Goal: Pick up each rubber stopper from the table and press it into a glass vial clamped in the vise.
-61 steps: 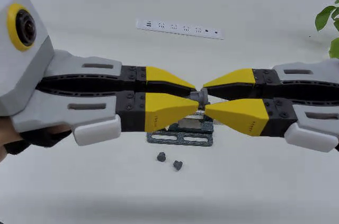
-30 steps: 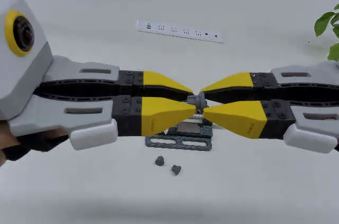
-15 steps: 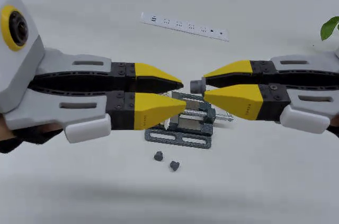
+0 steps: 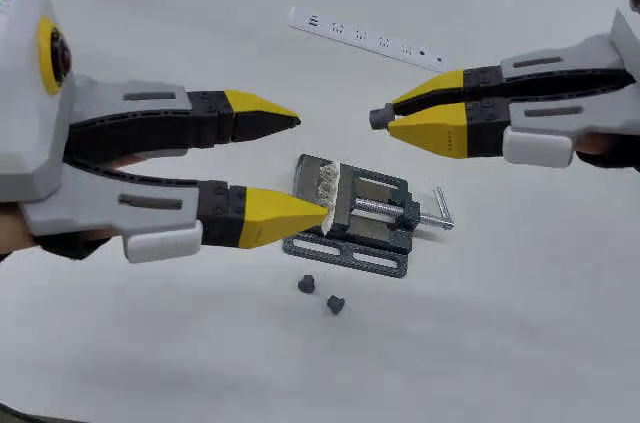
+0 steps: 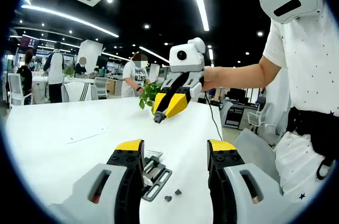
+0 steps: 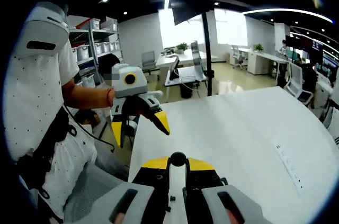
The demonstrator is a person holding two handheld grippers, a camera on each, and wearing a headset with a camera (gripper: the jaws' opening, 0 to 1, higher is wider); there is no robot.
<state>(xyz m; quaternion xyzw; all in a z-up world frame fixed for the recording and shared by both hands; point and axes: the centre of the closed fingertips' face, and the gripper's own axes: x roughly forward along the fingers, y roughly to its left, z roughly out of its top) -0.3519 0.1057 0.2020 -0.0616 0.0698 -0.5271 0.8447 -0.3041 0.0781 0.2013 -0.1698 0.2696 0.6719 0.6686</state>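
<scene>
Above the vise (image 4: pixel 355 211), up and to its right, the right gripper (image 4: pixel 390 116) is pinched tight on one dark stopper (image 4: pixel 378 118), which pokes out past the yellow tips. Above the vise's left end, the left gripper (image 4: pixel 312 167) has its jaws spread wide, with nothing in them. Two spare stoppers (image 4: pixel 307 284) lie on the table (image 4: pixel 150 343) just in front of the vise, close together and apart from its base. A power strip (image 4: pixel 370 40) lies well behind the vise.

A whitish lump (image 4: pixel 328 186) sits at the vise's left end. Whether it is the vial is too blurred to tell.

Handling, as a judgement:
- The stopper looks small, light, soft and grippy, so slip is unlikely.
- A hard squeeze would deform it.
- The best hold is across the wide head, which leaves the narrow plug end free to enter the vial.
- Glass is brittle, so the push should go straight along the vial's axis, with no sideways lean.

The held stopper's long axis runs roughly in line with the right gripper's jaws. Its free end points out over the vise toward the left gripper, more level than downward. Which end faces out cannot be told. In the right gripper view it shows as a round dark knob between the closed tips. It likely needs turning to point down before pressing.
</scene>
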